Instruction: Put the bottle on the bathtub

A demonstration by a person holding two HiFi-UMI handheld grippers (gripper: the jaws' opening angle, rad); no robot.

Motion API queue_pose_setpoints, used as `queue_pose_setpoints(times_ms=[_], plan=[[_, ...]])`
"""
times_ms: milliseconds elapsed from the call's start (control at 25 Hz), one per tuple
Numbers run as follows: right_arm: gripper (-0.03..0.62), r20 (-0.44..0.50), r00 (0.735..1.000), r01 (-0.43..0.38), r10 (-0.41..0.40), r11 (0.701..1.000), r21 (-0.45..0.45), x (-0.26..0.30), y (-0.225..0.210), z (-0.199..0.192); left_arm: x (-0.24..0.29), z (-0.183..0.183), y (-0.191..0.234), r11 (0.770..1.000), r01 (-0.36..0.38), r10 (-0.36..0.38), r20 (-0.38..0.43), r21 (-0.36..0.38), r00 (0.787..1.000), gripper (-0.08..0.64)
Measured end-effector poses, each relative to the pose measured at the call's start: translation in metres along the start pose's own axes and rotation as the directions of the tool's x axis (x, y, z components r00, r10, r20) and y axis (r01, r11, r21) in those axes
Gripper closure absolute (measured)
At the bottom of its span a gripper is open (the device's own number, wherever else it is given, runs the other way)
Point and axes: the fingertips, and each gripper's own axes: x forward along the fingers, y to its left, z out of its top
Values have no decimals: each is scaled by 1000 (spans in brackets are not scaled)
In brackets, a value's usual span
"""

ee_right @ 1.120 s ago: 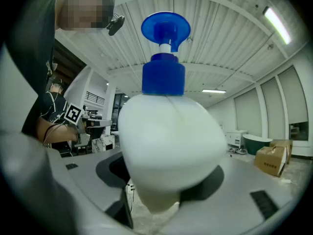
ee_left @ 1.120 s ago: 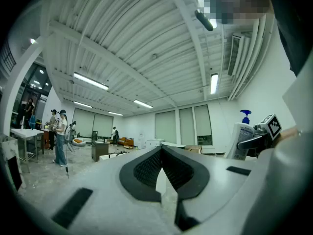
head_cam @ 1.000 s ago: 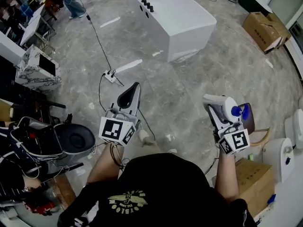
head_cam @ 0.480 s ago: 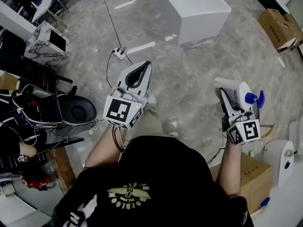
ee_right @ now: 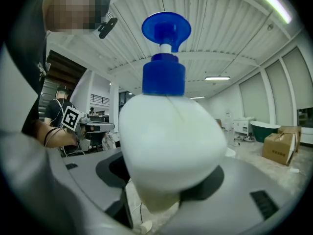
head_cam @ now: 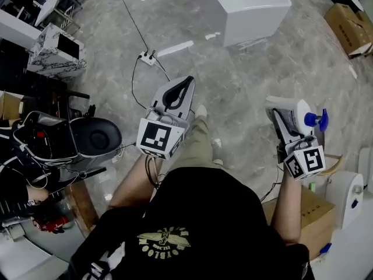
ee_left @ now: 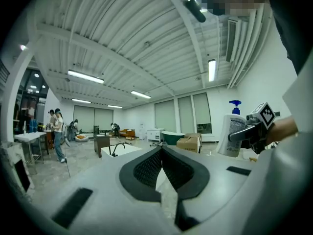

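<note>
A white bottle [head_cam: 302, 113] with a blue pump head sits in my right gripper [head_cam: 287, 119], which is shut on its body and holds it up at waist height on the right. The bottle [ee_right: 168, 146] fills the right gripper view, pump upward, clamped between the grey jaws. My left gripper [head_cam: 187, 82] is held out on the left, shut and holding nothing; its dark pads [ee_left: 146, 168] meet at the tips. The white bathtub [head_cam: 245, 4] stands on the floor far ahead, cut off by the top edge. It appears small in the left gripper view as the bathtub [ee_left: 119, 150] with a black tap.
A power strip [head_cam: 147, 56] and its black cable lie on the marble floor between me and the tub. A black chair [head_cam: 96, 137] and cluttered gear stand at the left, a marble-look cabinet [head_cam: 55, 51] farther back. Cardboard boxes [head_cam: 349, 22] [head_cam: 312, 212] sit at the right.
The view has swung and moved forward: the bathtub has slid up to the top edge of the head view. Both grippers keep their pose, the right one still clamped on the bottle.
</note>
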Motion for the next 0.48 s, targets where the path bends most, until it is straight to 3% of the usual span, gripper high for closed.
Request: queue_pose_setpoints(times_ms=[200, 480], plan=[[322, -35, 999, 3, -4, 1000, -6, 47, -34, 2, 53, -13, 26, 999, 27, -27, -9, -21, 1000, 550], [322, -46, 999, -7, 7, 1000, -7, 149, -76, 36, 146, 0, 111, 999, 36, -36, 3, -24, 999, 551]])
